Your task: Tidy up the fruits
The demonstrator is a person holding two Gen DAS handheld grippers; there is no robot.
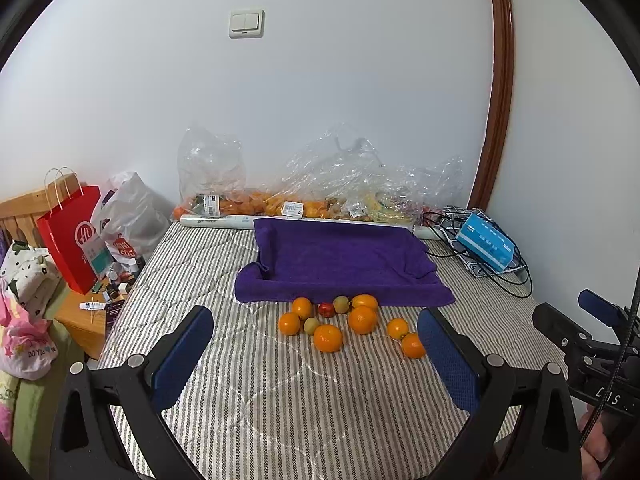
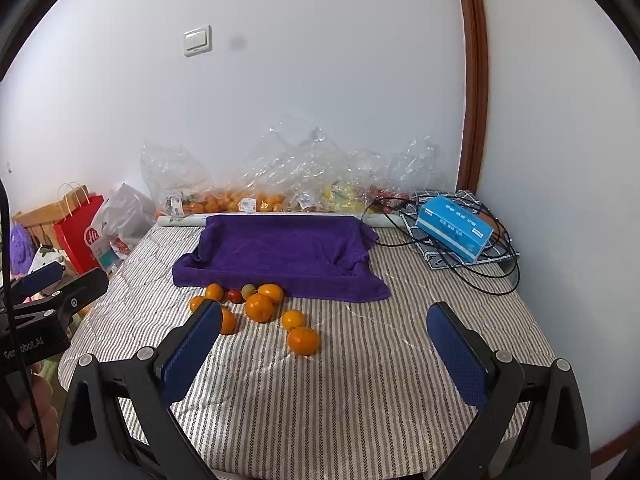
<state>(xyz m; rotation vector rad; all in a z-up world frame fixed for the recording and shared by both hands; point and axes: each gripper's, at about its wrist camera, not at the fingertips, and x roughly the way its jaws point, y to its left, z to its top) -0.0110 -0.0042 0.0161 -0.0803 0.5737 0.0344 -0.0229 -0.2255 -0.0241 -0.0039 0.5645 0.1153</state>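
Observation:
Several oranges lie in a loose cluster on the striped mattress, with a small red fruit and two greenish fruits among them. Just behind them sits a tray draped in a purple towel. My left gripper is open and empty, held above the mattress in front of the cluster. My right gripper is open and empty, to the right of the cluster; one orange lies between its fingers' lines of sight.
Clear plastic bags of fruit line the wall. A blue tissue box and black cables sit at the back right. A red paper bag and clutter stand left of the mattress.

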